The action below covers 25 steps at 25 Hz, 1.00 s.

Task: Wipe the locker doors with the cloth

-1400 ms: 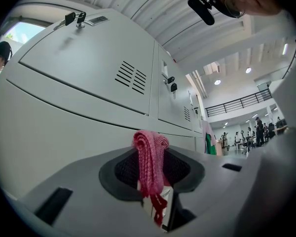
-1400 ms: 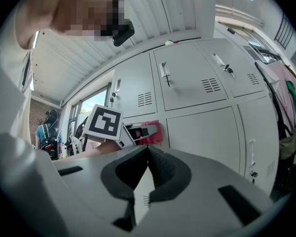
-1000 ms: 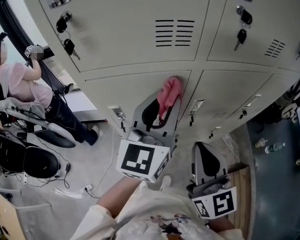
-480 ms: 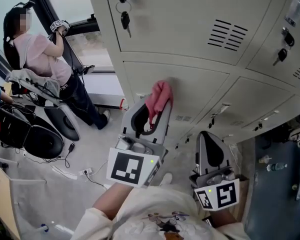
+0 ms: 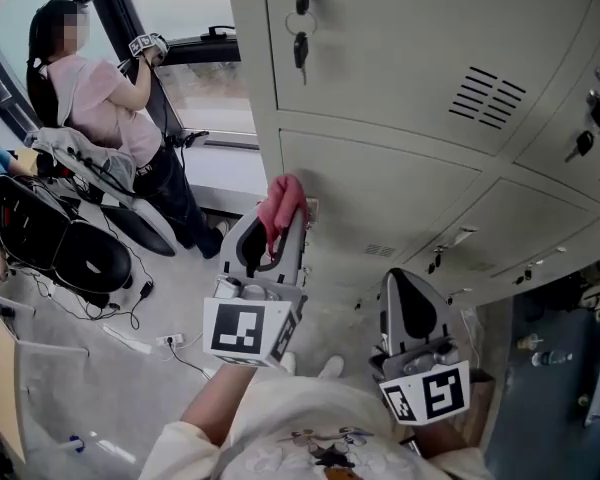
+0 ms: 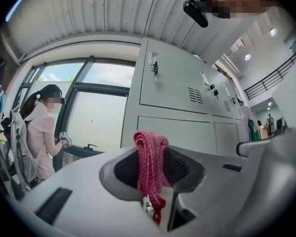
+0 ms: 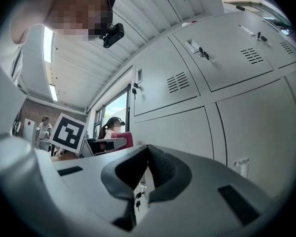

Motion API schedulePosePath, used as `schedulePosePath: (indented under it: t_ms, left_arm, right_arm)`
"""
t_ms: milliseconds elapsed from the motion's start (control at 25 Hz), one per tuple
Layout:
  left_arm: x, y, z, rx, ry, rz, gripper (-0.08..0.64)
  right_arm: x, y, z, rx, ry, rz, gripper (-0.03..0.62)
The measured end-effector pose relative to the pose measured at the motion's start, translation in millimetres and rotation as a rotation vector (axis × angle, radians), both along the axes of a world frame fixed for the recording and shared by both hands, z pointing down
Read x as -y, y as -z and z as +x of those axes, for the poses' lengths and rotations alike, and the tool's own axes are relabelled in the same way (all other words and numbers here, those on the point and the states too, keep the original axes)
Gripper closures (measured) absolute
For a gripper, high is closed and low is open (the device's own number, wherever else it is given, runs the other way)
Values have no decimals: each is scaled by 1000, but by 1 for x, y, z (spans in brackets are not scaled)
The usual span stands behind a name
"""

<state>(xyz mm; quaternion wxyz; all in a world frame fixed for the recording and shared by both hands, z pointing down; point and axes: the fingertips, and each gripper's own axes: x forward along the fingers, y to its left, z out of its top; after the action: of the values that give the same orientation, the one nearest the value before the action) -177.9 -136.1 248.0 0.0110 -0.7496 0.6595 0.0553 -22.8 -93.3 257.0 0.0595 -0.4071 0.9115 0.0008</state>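
A pink knitted cloth [image 5: 280, 206] [image 6: 150, 164] is pinched in my left gripper [image 5: 283, 220] [image 6: 155, 181], folded over its tips. In the head view the cloth sits at the left edge of a lower grey locker door [image 5: 380, 208], close to or touching it. Above it is another locker door [image 5: 410, 48] with keys [image 5: 300, 43] hanging from its lock. My right gripper [image 5: 412, 313] [image 7: 140, 181] is held lower and to the right, away from the doors, jaws together with nothing between them. The lockers [image 7: 202, 78] fill the right gripper view.
A person in a pink top [image 5: 105, 108] stands at the window to the left of the lockers. A chair with bags [image 5: 65, 248] and cables [image 5: 140, 343] lie on the floor at left. More locker doors with keys [image 5: 580, 143] run to the right.
The left gripper with the cloth has slid left along the lower locker doors, from near the middle seam to the left edge of the leftmost door. The right gripper stayed low.
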Motion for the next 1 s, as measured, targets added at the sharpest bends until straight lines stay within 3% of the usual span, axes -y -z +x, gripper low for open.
schedulePosePath:
  t_ms: [200,520,1000]
  left_arm:
    - [12,-8,-18,21,34,-6,449]
    - [28,-18,-17,50,30,-12,449]
    - [33,-18,-10,27,18,2,449]
  right_arm:
    - [3,-2,-1,-6,-4,-1,590]
    - [6,1,6,-14,-38,4,589]
    - [9,-1,15,-30,-76,1,589]
